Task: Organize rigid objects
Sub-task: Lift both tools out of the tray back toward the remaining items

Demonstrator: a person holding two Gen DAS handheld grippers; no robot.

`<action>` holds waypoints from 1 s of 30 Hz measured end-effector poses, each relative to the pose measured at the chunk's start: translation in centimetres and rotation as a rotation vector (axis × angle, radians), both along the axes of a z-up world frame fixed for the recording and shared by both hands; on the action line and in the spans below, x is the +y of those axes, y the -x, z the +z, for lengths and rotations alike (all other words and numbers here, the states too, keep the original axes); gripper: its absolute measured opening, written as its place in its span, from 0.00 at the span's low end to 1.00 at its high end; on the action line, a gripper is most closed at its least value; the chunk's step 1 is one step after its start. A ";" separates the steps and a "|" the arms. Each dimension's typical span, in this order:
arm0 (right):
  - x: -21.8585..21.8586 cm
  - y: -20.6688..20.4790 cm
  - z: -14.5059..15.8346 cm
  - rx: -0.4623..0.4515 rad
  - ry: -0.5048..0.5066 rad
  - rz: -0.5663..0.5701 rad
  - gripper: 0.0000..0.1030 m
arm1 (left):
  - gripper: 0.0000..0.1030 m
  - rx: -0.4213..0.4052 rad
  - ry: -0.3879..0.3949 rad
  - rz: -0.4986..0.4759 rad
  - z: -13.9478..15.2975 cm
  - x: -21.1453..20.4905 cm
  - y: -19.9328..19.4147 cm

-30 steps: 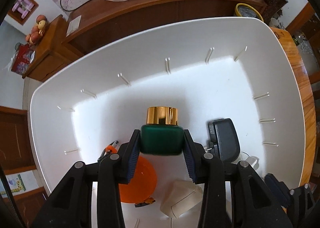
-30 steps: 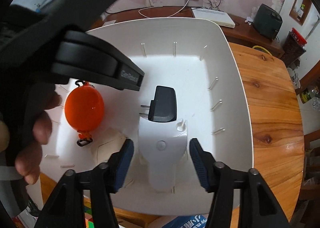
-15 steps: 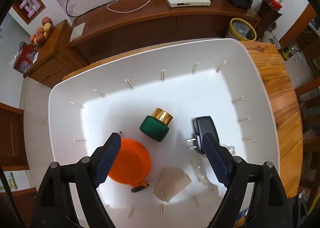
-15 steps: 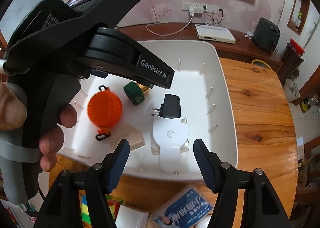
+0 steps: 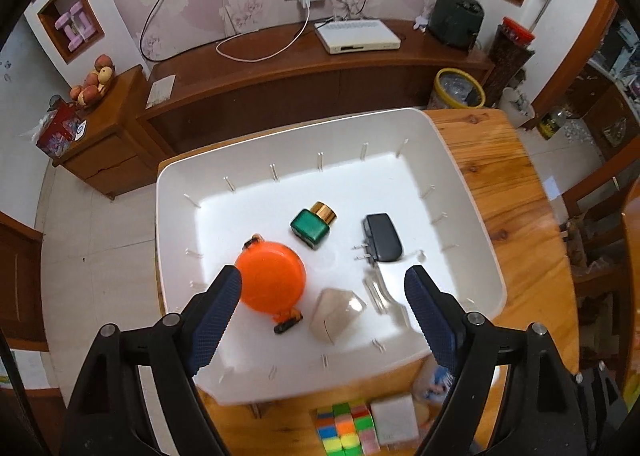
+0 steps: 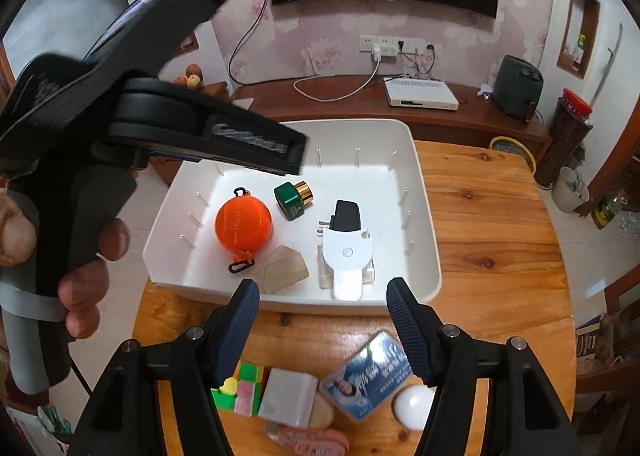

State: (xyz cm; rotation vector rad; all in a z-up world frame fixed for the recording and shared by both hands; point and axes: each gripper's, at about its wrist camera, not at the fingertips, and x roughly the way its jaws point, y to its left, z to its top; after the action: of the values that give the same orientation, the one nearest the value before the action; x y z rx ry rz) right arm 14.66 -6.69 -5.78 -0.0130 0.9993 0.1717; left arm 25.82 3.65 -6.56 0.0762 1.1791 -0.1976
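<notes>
Above the white bin [image 5: 472,192], left tool [image 5: 322,294] gapes wide, gripping nothing; green bottle [image 5: 311,225] lies mid-frame, clear of every wall. Right tool [image 6: 323,298] hangs parted and unladen over the bin's near rim, bare bench [image 6: 480,216] at right.

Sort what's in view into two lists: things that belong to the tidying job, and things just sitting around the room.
Job:
white bin
green bottle
orange ball
black charger
white dispenser
beige block
colour cube, still outside on the table

Lying about:
white set-top box
fruit
yellow-rimmed bucket
</notes>
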 end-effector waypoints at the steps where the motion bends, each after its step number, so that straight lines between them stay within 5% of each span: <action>1: -0.2 0.5 0.4 -0.006 -0.005 -0.002 0.65 | 0.83 -0.007 0.009 -0.006 0.4 0.2 0.5; 15: -3.9 6.0 4.2 -0.092 -0.011 -0.037 0.65 | 0.91 -0.085 0.111 -0.079 5.6 1.6 8.7; 23: -6.4 7.9 3.8 -0.082 -0.020 -0.104 0.65 | 0.91 -0.096 0.108 -0.080 5.3 2.2 12.5; 30: -7.3 8.7 1.8 -0.032 -0.015 -0.124 0.65 | 0.91 -0.043 0.064 -0.093 2.2 1.1 14.6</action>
State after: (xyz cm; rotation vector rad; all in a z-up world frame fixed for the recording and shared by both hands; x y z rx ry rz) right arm 5.95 -14.03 -3.99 0.0601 0.9641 0.0651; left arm 11.21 4.73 -4.38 0.0782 1.1262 -0.3140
